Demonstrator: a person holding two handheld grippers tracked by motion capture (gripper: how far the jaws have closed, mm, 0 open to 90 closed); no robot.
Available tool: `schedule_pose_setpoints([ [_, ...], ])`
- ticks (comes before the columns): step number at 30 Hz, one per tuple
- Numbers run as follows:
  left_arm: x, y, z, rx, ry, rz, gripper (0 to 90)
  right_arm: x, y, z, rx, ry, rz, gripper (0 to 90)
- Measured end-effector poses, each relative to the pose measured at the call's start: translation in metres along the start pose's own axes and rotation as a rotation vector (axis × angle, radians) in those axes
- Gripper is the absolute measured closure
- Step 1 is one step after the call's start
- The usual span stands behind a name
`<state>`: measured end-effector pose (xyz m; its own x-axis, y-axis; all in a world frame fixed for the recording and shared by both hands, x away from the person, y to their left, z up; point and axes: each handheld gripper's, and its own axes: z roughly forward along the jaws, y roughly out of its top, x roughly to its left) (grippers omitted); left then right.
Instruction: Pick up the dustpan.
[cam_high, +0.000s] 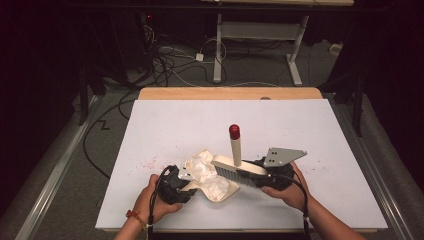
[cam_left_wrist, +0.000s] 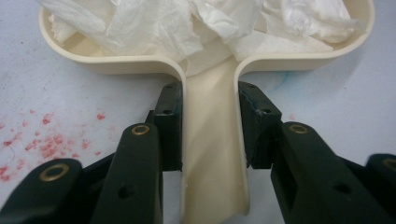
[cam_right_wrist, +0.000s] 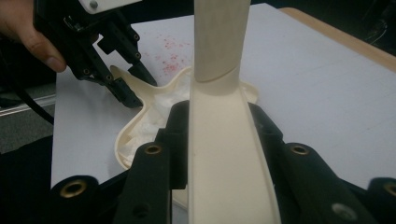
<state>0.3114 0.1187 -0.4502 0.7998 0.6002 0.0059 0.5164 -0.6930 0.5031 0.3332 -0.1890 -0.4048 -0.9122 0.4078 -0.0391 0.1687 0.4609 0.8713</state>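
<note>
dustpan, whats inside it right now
Crumpled white tissue paper fills the dustpan, heaped against its back wall. Whatever lies beneath the paper, crumbs or bare pan floor, is covered and cannot be made out.

No text, label, brand, number or sign is showing legibly anywhere in these pictures.
</note>
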Motion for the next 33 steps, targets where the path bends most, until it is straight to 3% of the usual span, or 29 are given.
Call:
schedule_pose_setpoints([
  [8,0.002,-0.001,0.000,0.009,0.003,-0.002,62.6,0.000,0.009,-0.027,-0.065,-0.029,0.002,67.8],
  [11,0.003,-0.001,-0.001,0.014,0.003,0.000,62.6,-0.004,0.008,-0.033,-0.065,-0.078,0.010,67.9],
  [15,0.003,-0.002,-0.006,0.020,0.003,0.002,62.6,-0.013,-0.004,-0.025,-0.016,-0.139,0.040,67.9],
  [20,0.004,-0.006,-0.012,0.028,-0.009,-0.016,62.5,-0.015,-0.019,-0.002,0.041,-0.148,0.060,67.9],
  [26,0.004,-0.010,-0.011,0.053,-0.014,-0.018,62.7,-0.009,-0.025,0.017,-0.007,-0.075,0.085,67.8],
  [33,0.004,-0.011,-0.010,0.042,-0.012,-0.014,62.6,0.006,-0.018,0.025,-0.075,0.016,0.062,67.9],
])
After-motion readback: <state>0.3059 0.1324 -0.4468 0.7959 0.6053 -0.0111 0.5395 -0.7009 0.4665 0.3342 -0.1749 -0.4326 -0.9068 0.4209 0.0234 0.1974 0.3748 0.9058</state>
